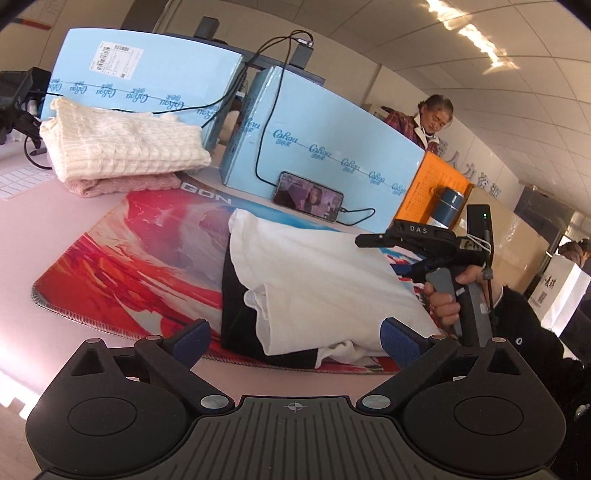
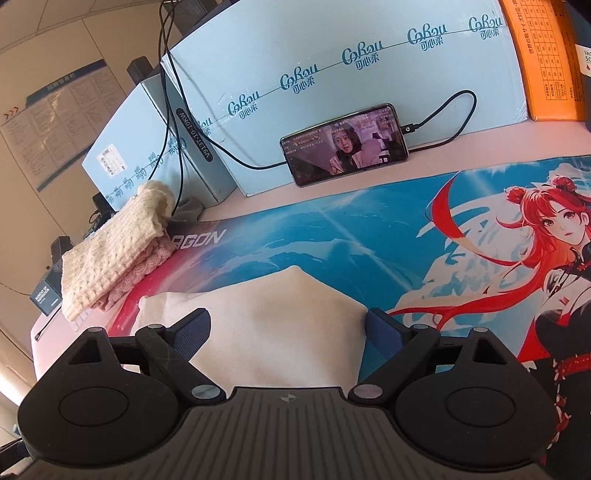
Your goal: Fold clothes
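Printed mat (image 2: 332, 229) under white shirt (image 1: 314, 280); left gripper (image 1: 295, 338), right gripper (image 2: 288, 328) agape, empty

Both of my wrist cameras are delivering bright, evenly lit pictures. In the left wrist view, ceiling light strips (image 1: 465, 33) are blowing out to white glare, and a pale flare is washing over the left edge of the table (image 1: 33, 236). The fisheye lenses are bending straight lines: the blue cartons (image 2: 332, 92) are curving, and the frame corners are darkening to black. Shadows are staying soft and short beneath the white garment (image 1: 314, 280). The phone screen (image 2: 345, 146) is glowing but remaining readable. Focus is holding sharp centrally, and detail is softening toward the rims.
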Demonstrator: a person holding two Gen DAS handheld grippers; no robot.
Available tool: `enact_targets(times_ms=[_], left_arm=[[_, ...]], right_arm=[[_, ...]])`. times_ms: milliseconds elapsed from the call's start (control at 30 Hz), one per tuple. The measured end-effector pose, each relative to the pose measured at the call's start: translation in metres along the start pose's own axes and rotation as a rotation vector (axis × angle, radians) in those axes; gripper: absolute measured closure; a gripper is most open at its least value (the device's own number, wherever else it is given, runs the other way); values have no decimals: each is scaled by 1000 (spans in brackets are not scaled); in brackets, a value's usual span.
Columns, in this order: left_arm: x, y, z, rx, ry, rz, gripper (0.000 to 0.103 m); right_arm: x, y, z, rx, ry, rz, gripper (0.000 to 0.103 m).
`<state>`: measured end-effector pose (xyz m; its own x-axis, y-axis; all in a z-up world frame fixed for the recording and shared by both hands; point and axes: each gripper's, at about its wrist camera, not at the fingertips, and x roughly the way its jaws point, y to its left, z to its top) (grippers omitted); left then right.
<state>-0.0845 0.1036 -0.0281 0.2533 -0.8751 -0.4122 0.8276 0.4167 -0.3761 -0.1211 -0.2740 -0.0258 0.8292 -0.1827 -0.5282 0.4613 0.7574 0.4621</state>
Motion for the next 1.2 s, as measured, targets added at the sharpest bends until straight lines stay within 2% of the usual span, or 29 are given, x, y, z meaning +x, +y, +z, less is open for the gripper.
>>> enact_targets(times_ms=[100,300,467,567,633,667,733,767,800,833,933,967,1000,1100,1200], left_arm=[[12,0,-2,-9,46,44,3],[22,-7,-5,-15,54,-5,2],[37,-14,-4,-26,42,-43,2],[42,-14,-3,-59,20,-36,2],[45,-15,-3,-77,6,-17,3],[46,-17,-2,-82,1,0,6],[51,-24,-1,-33,7,65,19],[52,-28,-1,-5,9,95,29],[54,-29,0,13,10,114,45],[55,-30,0,29,11,136,53],[58,-35,1,93,8,163,63],[60,-40,1,134,4,178,65],[60,-44,1,168,-3,189,69],[61,-50,6,220,-28,196,78],[62,-55,15,246,-48,181,81]], right_arm=[[2,-4,-1,22,6,1,12],[6,-7,-1,30,-4,34,12],[13,1,-1,-23,5,36,12],[16,3,1,-57,26,48,11],[17,4,1,-72,33,56,16],[17,5,-1,-80,31,52,23],[17,9,-4,-107,21,22,41],[16,11,-6,-125,15,5,48],[16,14,-8,-140,10,0,54],[16,16,-10,-151,8,0,57],[12,21,-11,-172,-13,6,70],[10,22,-11,-175,-21,14,79],[7,24,-11,-177,-32,15,83],[-4,29,-8,-198,-76,26,87],[-21,33,-4,-213,-127,54,89]])
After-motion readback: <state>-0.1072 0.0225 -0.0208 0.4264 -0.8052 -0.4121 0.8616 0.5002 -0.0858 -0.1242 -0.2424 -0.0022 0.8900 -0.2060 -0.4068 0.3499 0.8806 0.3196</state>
